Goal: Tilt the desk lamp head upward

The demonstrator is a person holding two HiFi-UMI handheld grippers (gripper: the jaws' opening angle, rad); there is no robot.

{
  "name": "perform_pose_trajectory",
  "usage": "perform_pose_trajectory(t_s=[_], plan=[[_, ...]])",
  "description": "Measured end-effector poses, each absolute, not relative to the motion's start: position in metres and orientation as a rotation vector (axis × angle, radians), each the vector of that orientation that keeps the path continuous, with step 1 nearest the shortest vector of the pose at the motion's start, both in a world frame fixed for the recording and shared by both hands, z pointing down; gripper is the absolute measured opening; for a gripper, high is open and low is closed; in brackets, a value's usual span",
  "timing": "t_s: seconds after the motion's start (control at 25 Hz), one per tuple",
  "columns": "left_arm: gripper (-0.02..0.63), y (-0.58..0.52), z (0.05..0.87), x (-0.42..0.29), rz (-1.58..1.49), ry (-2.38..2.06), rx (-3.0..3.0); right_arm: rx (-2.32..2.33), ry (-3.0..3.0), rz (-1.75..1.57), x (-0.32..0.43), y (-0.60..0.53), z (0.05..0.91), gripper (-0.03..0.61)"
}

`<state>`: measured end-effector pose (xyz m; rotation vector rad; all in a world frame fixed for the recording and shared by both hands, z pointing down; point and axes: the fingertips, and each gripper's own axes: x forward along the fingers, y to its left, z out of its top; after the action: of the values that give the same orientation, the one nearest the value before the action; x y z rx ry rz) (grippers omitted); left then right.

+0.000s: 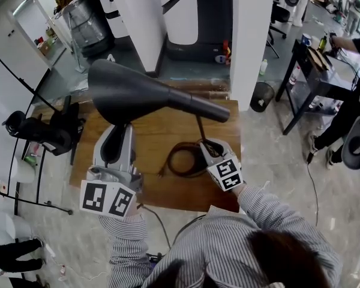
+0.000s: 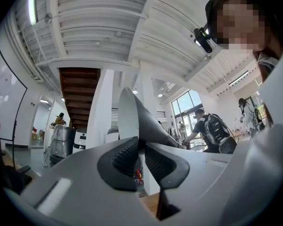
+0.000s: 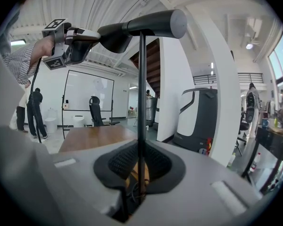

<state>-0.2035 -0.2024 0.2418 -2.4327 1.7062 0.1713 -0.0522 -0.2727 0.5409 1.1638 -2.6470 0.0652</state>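
Left gripper (image 2: 141, 158) pinches the lamp head (image 1: 132, 92) above the desk (image 1: 156, 137), right gripper (image 3: 140, 166) clamps the stem (image 3: 141, 88); tilting too hard could slip the head free or bend the stem

The head view looks steeply down; the gripper views face upward, close. All share the lamp head (image 1: 126, 92); the right gripper view follows the lamp pole (image 3: 141, 88).

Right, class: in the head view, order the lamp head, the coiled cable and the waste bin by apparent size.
1. lamp head, nearest the camera
2. coiled cable
3. waste bin, farther away, so unsure
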Motion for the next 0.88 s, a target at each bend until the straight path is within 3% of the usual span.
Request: perform_pose_trajectory(t_s=[0.88], plan=[[0.043,-0.192,0.276,-0.193,0.298,1.745,-2.432,1.106,-2.798,0.038,-0.038,-0.254,0.510,0.044]])
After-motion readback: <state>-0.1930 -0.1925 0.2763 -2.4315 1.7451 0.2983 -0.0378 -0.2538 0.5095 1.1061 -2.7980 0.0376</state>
